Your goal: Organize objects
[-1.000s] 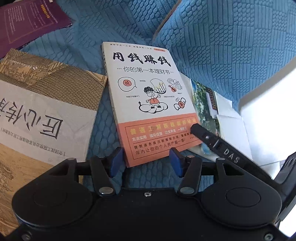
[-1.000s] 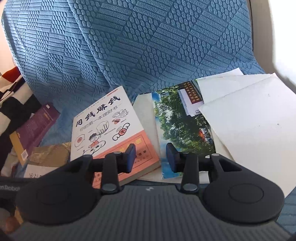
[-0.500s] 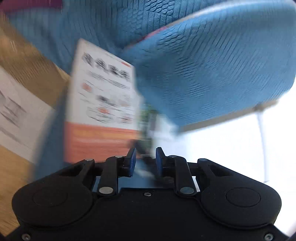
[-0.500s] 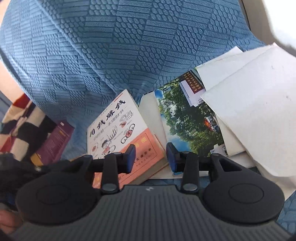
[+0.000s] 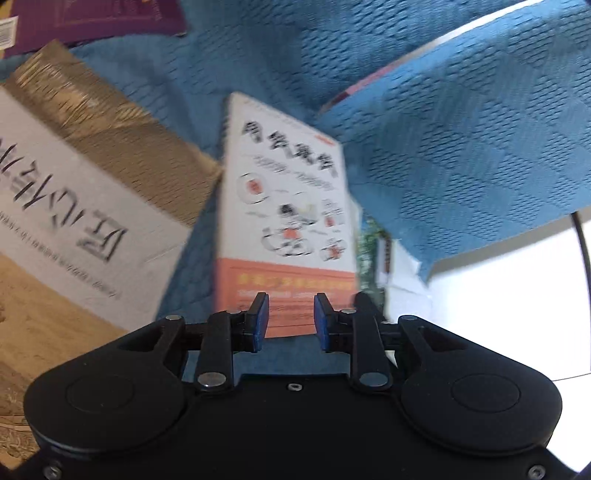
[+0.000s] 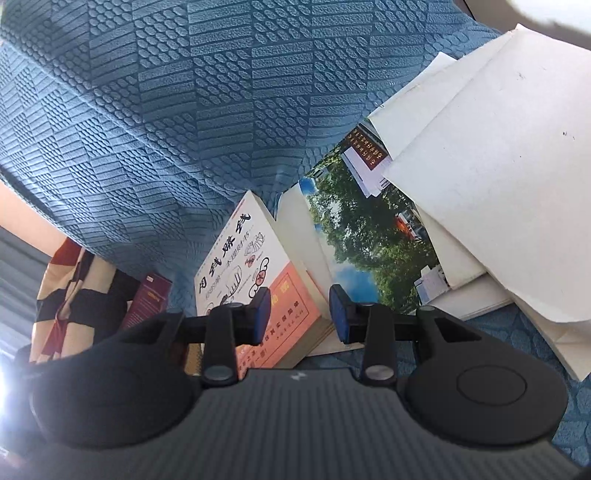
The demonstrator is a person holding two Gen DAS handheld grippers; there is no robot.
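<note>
Our grippers hover over the white-and-orange book (image 5: pixel 284 218).
Left gripper (image 5: pixel 291 322) has just reopened slightly, narrow, empty; right gripper (image 6: pixel 300 314) narrow, empty.

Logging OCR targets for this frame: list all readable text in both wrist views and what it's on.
"用钱赚钱": title on the white and orange book, readable in the right wrist view, smeared in the left.
"匠心传": large characters, upside down and cut off at the edge, on the tan and white book.
Book subtitle and orange band: too blurred.
Sign on the photo booklet: too small.
Purple book, maroon book: illegible.
White sheets: blank.
</note>
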